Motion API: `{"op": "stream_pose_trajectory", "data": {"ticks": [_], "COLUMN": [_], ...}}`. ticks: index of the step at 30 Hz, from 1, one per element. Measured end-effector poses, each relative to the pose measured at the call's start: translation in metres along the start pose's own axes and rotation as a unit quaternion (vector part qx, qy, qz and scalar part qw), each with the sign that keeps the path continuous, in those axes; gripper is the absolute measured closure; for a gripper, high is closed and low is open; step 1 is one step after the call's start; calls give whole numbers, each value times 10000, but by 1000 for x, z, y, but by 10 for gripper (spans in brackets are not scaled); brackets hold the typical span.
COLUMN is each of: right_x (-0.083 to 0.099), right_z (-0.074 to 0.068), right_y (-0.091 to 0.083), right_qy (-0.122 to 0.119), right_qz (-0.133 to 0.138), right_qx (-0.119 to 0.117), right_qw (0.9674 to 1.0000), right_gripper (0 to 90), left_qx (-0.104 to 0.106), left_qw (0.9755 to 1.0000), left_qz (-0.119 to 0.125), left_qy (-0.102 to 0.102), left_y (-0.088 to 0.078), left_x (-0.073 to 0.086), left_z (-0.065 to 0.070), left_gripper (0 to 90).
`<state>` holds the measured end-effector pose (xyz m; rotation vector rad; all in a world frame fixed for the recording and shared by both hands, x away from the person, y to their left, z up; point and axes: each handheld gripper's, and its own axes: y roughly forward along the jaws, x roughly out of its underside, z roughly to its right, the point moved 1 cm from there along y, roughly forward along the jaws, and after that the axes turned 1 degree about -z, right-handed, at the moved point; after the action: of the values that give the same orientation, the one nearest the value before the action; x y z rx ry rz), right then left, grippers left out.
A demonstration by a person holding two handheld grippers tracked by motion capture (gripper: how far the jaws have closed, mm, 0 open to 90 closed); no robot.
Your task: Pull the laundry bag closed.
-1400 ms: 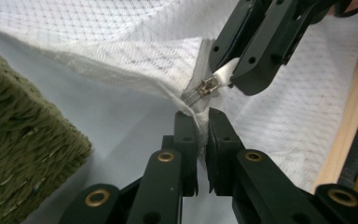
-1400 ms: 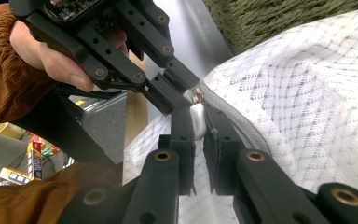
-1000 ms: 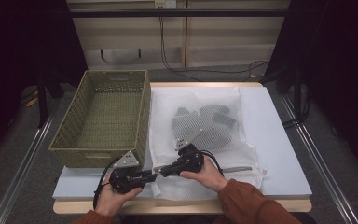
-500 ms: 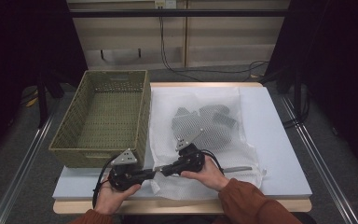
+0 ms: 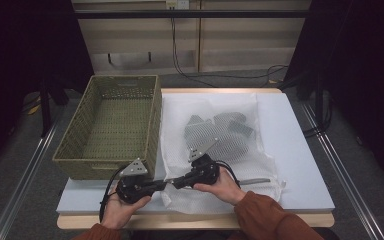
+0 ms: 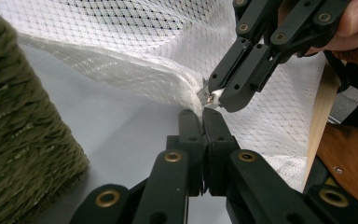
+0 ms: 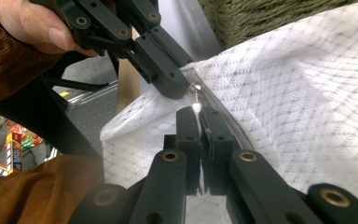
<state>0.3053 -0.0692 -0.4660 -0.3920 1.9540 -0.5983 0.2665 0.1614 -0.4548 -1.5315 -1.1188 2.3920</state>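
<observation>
At the table's near edge, beside the wicker basket [image 5: 112, 125], we are pinching the white mesh bag [image 5: 215, 135]: left gripper [image 6: 202, 113], its jaws just closing, clamping the corner fabric; right gripper [image 7: 198, 109] squeezing the zipper pull [image 7: 195, 88].

A green woven basket [image 5: 111, 127] sat on the left part of the table [image 5: 300, 150], its near end just beside me. Dark cables [image 5: 180, 60] trailed over the floor behind.
</observation>
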Motion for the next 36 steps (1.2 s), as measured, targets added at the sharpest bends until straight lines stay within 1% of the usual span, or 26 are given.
{"op": "stream_pose_trajectory", "data": {"ticks": [2,4,5,6,7,8,11,12,13,15,16,18,19,23,24,25,28,29,31,33,36], "right_x": [0,0,0,0,0,0,0,1,1,2,2,3,3,4,5,5,7,8,8,9,10], "right_z": [1,0,1,1,1,0,-1,-1,0,1,0,0,-1,-2,-2,-2,0,-2,-4,-4,-5], "right_y": [-1,-3,-4,-4,-5,-5,-6,-6,-7,-8,-9,-10,-11,-12,-12,-13,-17,-18,-20,-21,-23], "right_qy": [-9,-26,-29,-39,-38,-24,-52,-30,-15,-35,32,-13,-34,12,0,-7,48,71,-9,23,-1], "right_qz": [20,40,52,48,70,59,34,23,17,26,45,53,28,34,26,27,51,56,37,94,31], "right_qx": [14,20,48,45,52,66,135,152,150,167,177,181,205,220,225,262,239,255,361,311,350], "right_qw": [10000,10000,10000,10000,10000,10000,9999,9999,9999,9999,9998,9998,9998,9998,9997,9997,9997,9996,9993,9995,9994], "right_gripper": [875,876,876,875,875,875,875,875,876,875,875,875,875,875,875,875,875,875,874,875,875], "left_qx": [5,-56,-40,-71,-97,-50,-61,-75,-46,-116,-76,-127,-109,-147,-176,-153,-115,-144,-134,-133,-101], "left_qw": [10000,9999,9999,9999,9999,9999,9999,9998,9997,9995,9996,9997,9997,9997,9996,9997,9998,9998,9998,9998,9999], "left_qz": [48,107,96,115,125,126,147,188,219,282,262,211,206,185,188,189,175,141,121,112,99], "left_qy": [-20,0,14,26,2,4,0,-18,-15,-8,20,67,60,108,102,97,37,67,70,104,96], "left_y": [-1,-2,-2,-3,-3,-3,-5,-5,-6,-8,-8,-8,-8,-6,-7,-7,-7,-6,-6,-6,-5], "left_x": [-1,-1,-2,-2,-2,-1,-1,-1,-1,0,0,0,0,0,0,0,0,0,1,0,0], "left_z": [1,3,3,3,3,3,4,4,3,3,3,3,3,5,5,5,5,5,6,7,8], "left_gripper": [883,883,884,884,885,885,885,885,885,884,884,883,883,883,883,883,882,882,882,882,882]}}
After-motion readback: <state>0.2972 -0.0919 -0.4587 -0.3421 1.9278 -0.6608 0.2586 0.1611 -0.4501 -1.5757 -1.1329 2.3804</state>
